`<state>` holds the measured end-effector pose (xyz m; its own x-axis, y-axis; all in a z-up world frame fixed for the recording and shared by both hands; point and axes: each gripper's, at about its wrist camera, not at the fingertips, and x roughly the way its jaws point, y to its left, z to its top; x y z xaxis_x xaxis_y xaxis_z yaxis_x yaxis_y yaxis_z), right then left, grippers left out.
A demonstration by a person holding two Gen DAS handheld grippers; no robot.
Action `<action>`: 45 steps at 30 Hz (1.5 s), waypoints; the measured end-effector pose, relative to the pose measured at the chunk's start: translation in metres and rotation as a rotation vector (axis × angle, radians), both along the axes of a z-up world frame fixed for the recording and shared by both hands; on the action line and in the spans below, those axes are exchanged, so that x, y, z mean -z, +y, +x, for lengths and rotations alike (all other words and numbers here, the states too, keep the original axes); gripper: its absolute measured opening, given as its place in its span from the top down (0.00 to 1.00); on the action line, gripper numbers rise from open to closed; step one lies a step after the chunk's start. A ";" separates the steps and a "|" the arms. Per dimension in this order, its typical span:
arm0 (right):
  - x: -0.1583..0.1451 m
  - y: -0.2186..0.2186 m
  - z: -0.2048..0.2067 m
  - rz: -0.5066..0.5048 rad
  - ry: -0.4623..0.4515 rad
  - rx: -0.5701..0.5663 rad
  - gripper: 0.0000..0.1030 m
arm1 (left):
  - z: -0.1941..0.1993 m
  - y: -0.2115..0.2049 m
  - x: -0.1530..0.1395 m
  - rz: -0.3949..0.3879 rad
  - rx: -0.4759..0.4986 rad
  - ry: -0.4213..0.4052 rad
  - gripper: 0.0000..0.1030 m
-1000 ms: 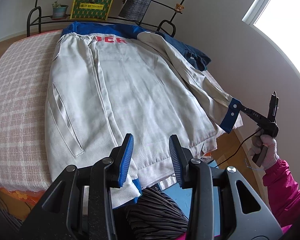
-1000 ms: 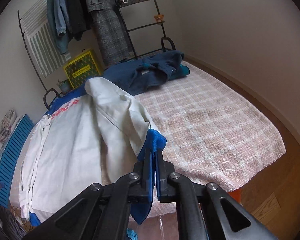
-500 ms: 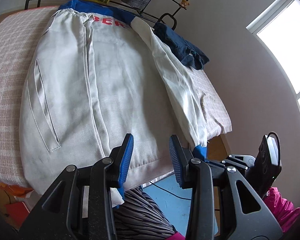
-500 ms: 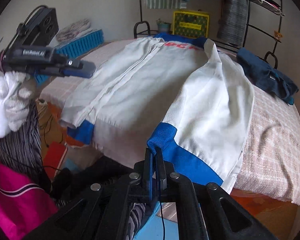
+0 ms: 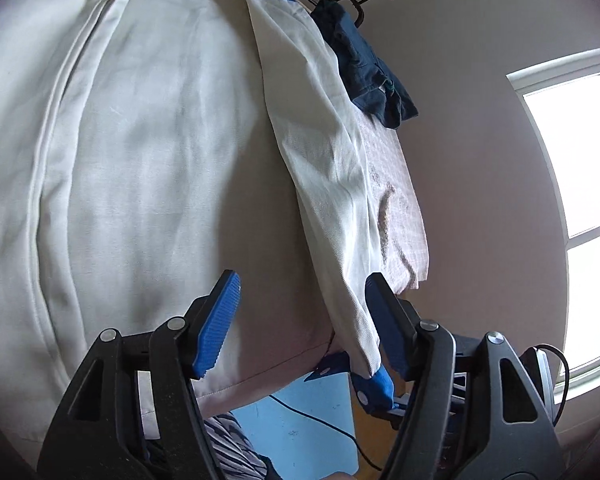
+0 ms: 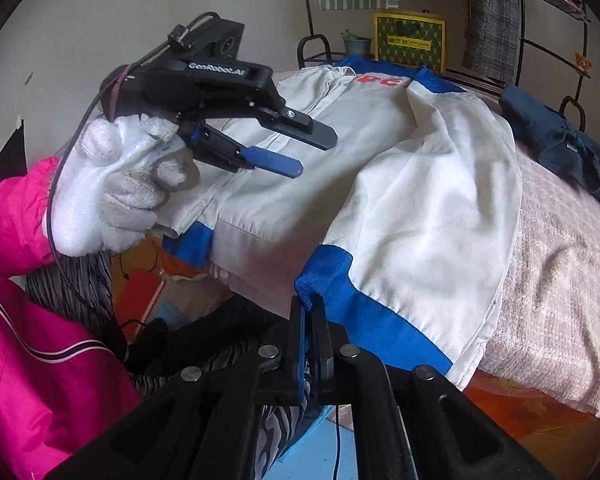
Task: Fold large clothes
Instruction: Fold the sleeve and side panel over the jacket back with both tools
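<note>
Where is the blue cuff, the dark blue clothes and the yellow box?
blue cuff (image 6: 342, 276): right wrist view, on the blue band above the shut right gripper.
dark blue clothes (image 6: 556, 148): right wrist view, middle of the crumpled pile.
yellow box (image 6: 410, 42): right wrist view, on its patterned front face.

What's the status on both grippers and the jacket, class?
Right gripper shut on blue cuff. Left gripper opening, empty, over white jacket. Sleeve folded across. Navy garment clear.

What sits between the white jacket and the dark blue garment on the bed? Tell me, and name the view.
Only a bare strip of the pink checked bed cover separates the white jacket from the dark blue garment, seen clearest in the right wrist view.
</note>
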<state>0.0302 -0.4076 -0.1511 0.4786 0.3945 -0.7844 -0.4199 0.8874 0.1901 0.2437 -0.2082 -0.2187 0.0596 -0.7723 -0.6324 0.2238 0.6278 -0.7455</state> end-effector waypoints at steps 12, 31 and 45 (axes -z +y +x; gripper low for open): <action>-0.003 -0.009 -0.005 0.047 -0.009 -0.045 1.00 | 0.029 -0.041 0.031 -0.143 -0.059 0.116 0.98; -0.018 -0.129 0.030 0.340 0.104 0.161 0.55 | 0.001 -0.004 -0.008 0.120 -0.084 -0.191 0.92; 0.056 -0.124 0.070 0.342 0.204 0.289 0.74 | -0.034 -0.022 0.031 0.100 0.012 -0.104 0.92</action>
<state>0.1007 -0.5316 -0.2072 0.4568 0.5194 -0.7222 -0.0897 0.8346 0.5435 0.2101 -0.2303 -0.2502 0.1202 -0.7067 -0.6972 0.3044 0.6947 -0.6517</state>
